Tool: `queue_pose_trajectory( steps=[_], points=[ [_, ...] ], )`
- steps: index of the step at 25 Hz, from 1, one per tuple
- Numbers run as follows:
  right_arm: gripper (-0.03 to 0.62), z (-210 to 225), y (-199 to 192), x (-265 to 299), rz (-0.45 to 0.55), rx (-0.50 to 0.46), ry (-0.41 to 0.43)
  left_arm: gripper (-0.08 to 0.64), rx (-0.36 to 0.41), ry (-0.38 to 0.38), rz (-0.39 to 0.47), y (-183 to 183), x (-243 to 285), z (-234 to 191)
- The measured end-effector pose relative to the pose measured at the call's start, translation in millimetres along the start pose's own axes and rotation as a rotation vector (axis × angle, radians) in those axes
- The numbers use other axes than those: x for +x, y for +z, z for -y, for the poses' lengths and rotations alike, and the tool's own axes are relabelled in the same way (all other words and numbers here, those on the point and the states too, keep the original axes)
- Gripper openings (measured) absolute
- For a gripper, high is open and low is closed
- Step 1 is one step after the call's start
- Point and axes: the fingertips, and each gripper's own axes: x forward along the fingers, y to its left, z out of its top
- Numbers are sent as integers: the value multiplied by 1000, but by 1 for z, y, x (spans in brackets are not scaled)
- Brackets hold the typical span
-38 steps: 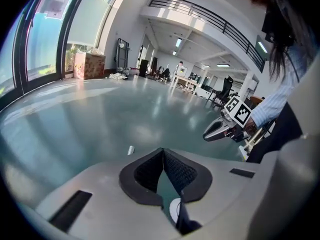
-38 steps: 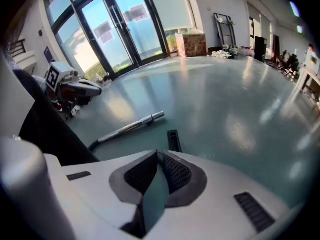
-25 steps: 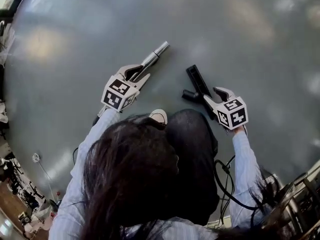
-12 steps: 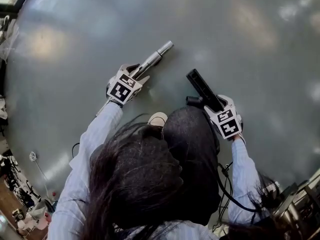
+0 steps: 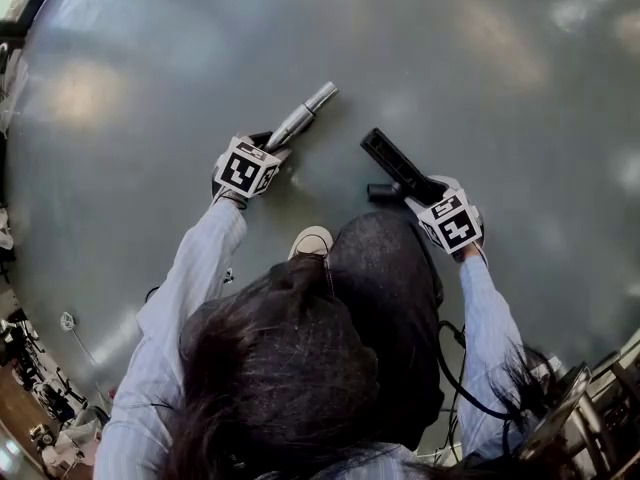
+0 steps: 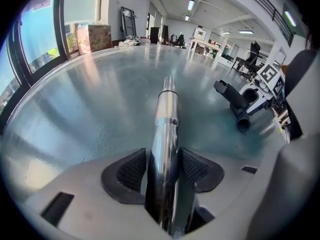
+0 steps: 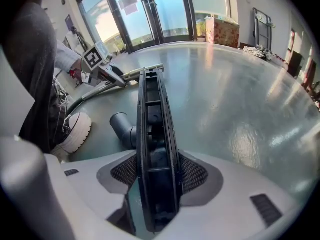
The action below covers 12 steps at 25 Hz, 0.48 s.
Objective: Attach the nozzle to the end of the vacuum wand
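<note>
No words, brand names or numerals can be read in any view. The only signs are coded black-and-white square markers without letters. One set stands on the marker cube (image 5: 245,168) of the left gripper (image 5: 270,140), another on the second marker cube (image 5: 452,226) of the right gripper (image 5: 425,190). Each cube shows two marker faces in the head view. A cardboard box (image 6: 94,36) by the windows carries print too small to make out. Paper sheets (image 7: 127,3) stuck on the window panes are too blurred to read.
</note>
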Motion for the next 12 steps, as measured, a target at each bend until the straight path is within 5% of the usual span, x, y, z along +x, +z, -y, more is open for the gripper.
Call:
queue_pose_trajectory(
  steps=[3, 8, 12],
  points=[
    [238, 15, 7, 0, 22, 39, -30, 201, 9, 2, -2, 0, 0, 3],
    [233, 54, 31, 1, 87, 155, -101, 172, 143, -99, -82, 0, 0, 32],
    [232, 72, 47, 2, 92, 141, -91, 172, 198, -154, -70, 10, 1, 58]
  ],
)
